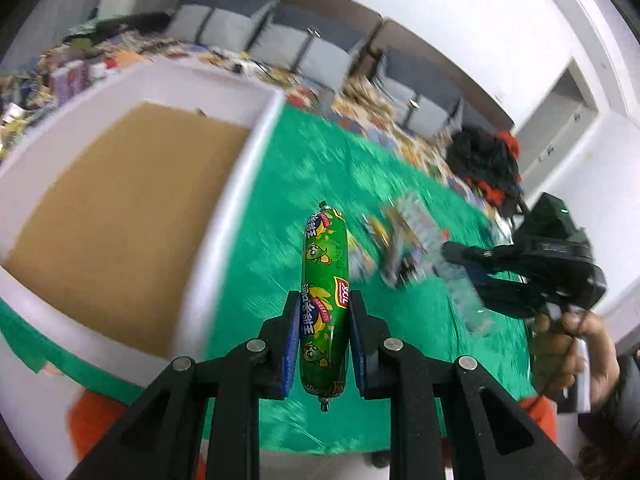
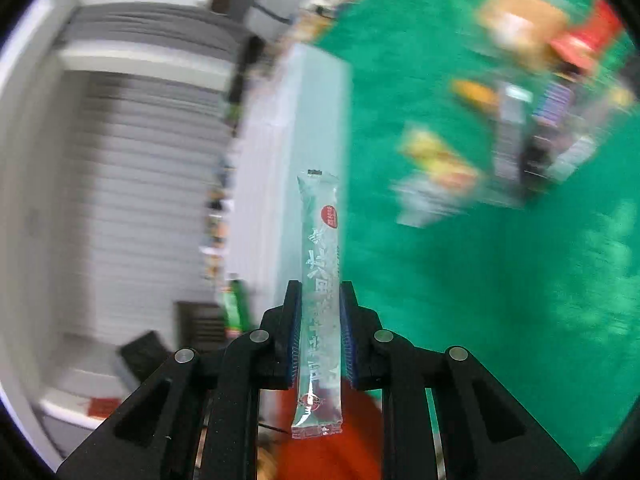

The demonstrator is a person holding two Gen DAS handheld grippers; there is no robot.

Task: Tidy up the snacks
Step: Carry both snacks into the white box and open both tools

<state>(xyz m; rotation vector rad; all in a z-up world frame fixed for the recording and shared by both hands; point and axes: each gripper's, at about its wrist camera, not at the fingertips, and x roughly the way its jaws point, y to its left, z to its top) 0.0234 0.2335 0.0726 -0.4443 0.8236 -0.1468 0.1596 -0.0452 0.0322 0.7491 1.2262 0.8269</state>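
Observation:
My left gripper (image 1: 325, 312) is shut on a green sausage stick (image 1: 325, 280) with cartoon print, held lengthwise above the green tablecloth (image 1: 288, 200). To its left stands a white box (image 1: 224, 216) with a brown cardboard floor (image 1: 120, 216). At the right of the left wrist view my right gripper (image 1: 472, 264) shows, held by a hand (image 1: 568, 344), with a clear packet (image 1: 460, 284) in it. In the right wrist view that right gripper (image 2: 320, 308) is shut on the clear stick packet (image 2: 320, 272) with a red round mark, lifted off the cloth.
A blurred heap of snack packets (image 2: 516, 128) lies on the green cloth (image 2: 440, 280) at the upper right of the right wrist view. A white box wall (image 2: 296, 140) stands beyond the packet. Grey chairs (image 1: 280, 40) and a cluttered floor lie behind the table.

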